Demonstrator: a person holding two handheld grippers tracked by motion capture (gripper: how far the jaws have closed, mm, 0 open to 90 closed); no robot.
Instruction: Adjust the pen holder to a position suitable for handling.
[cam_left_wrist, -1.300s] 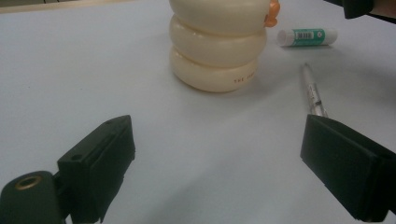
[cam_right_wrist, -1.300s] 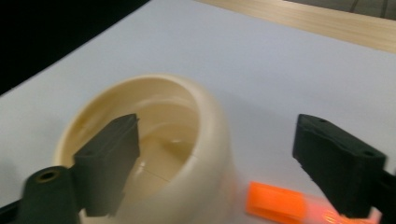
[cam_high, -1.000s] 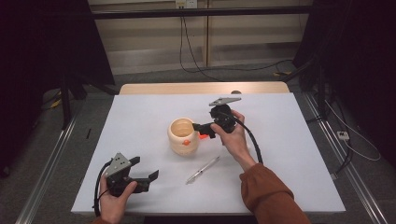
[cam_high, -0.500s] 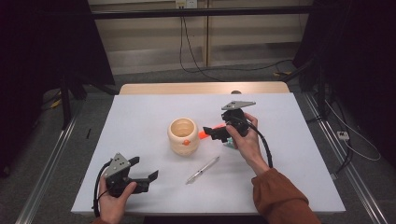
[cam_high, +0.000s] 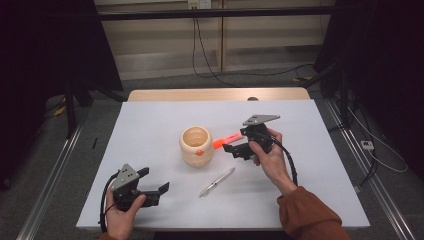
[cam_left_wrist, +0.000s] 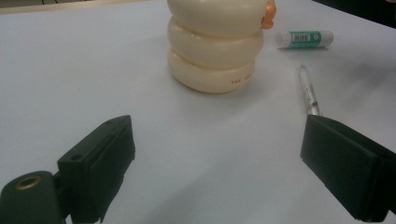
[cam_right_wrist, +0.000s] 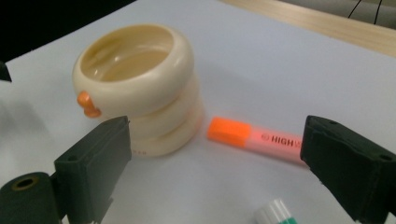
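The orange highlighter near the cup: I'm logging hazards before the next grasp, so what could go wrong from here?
1. The orange highlighter lies close beside the cream cup; the open right gripper might nudge the cup while closing.
2. The round highlighter may roll aside.
3. A glue stick by the right gripper could get knocked.

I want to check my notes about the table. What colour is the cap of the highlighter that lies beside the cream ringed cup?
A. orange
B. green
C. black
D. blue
A: in the right gripper view the highlighter lies on the table next to the cream cup, and the cap end toward the cup is bright orange.
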